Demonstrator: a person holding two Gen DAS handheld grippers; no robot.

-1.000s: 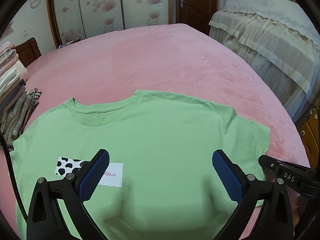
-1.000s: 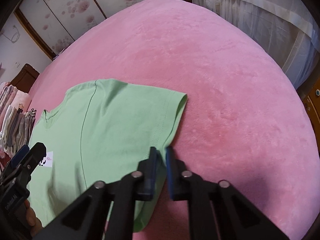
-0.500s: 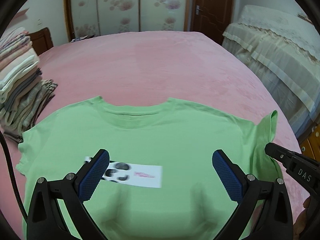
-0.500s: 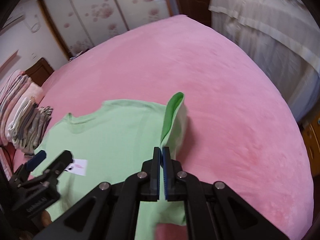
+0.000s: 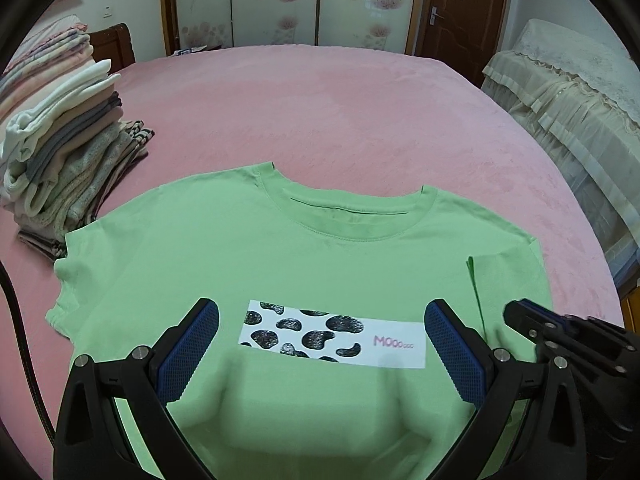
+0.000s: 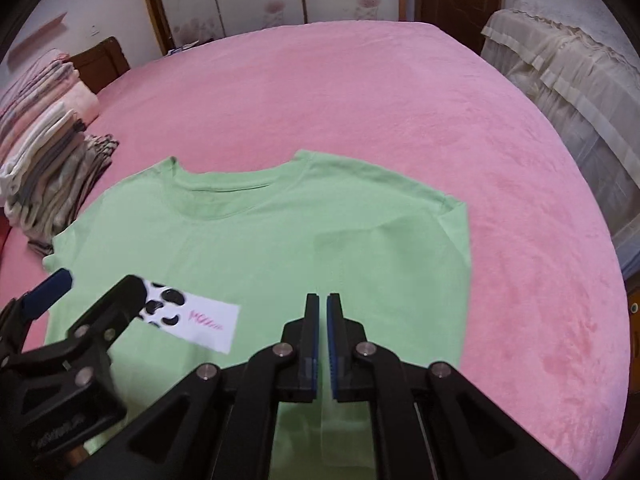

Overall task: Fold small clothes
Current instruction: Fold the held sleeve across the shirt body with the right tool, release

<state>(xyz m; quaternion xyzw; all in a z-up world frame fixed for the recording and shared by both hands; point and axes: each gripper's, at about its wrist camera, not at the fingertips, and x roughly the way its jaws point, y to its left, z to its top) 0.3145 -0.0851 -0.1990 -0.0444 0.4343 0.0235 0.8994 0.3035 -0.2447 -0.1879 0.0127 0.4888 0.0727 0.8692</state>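
A light green T-shirt point(image 5: 320, 248) lies face up on the pink bed, collar away from me, with a white cow-spot print point(image 5: 332, 334) on the chest. Its right sleeve point(image 5: 504, 276) is folded inward and lies flat on the body. My left gripper point(image 5: 322, 312) hovers wide open over the print with nothing between its blue pads. At the shirt's right side, my right gripper point(image 6: 323, 300) is just opening: its jaws stand a thin slit apart with no cloth pinched between them. Its tip point(image 5: 516, 312) sits beside the folded sleeve's edge. In the right wrist view, the left gripper point(image 6: 96, 282) shows at lower left.
A tall stack of folded clothes point(image 5: 60, 152) stands on the bed's left edge, close to the shirt's left sleeve. The pink bedspread point(image 5: 340, 112) stretches far beyond the collar. A second bed with a cream cover point(image 5: 580, 100) is on the right.
The right gripper lifted the right sleeve and carried it inward over the shirt. The sleeve now lies folded flat and the jaws have parted slightly. The left gripper shifted over the chest print.
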